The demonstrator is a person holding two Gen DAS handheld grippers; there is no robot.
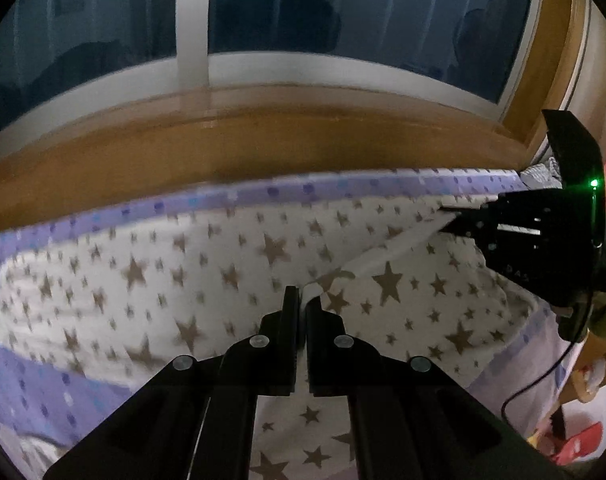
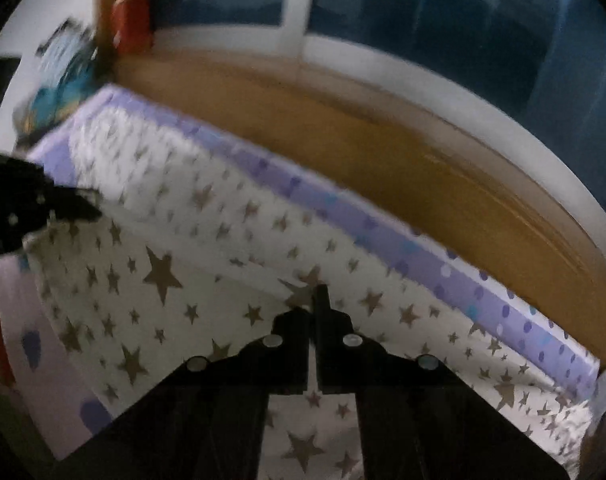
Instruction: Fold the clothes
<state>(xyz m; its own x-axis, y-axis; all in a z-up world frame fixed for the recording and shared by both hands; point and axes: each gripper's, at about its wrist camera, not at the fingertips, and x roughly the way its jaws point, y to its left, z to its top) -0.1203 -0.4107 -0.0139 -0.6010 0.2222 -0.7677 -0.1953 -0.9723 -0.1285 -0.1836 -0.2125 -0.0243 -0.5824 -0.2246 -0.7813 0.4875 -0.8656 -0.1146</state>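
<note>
A white cloth with brown stars [image 1: 231,272] lies spread on a purple dotted sheet [image 1: 43,392]. My left gripper [image 1: 302,298] is shut, with a white edge of the cloth pinched between its fingertips. A raised fold runs from there up to my right gripper [image 1: 449,218], which is shut on the cloth's edge at the far right. In the right wrist view the right gripper [image 2: 318,294] has its jaws together on the folded edge of the star cloth [image 2: 151,280]. The left gripper [image 2: 79,210] shows at the left edge, gripping the cloth's corner.
A wooden ledge [image 1: 263,136] runs behind the bed under a dark window with a white frame [image 1: 193,24]. Red and coloured items [image 1: 575,444] lie low at the right, next to a black cable [image 1: 543,380]. More clutter [image 2: 63,76] sits at the bed's far left corner.
</note>
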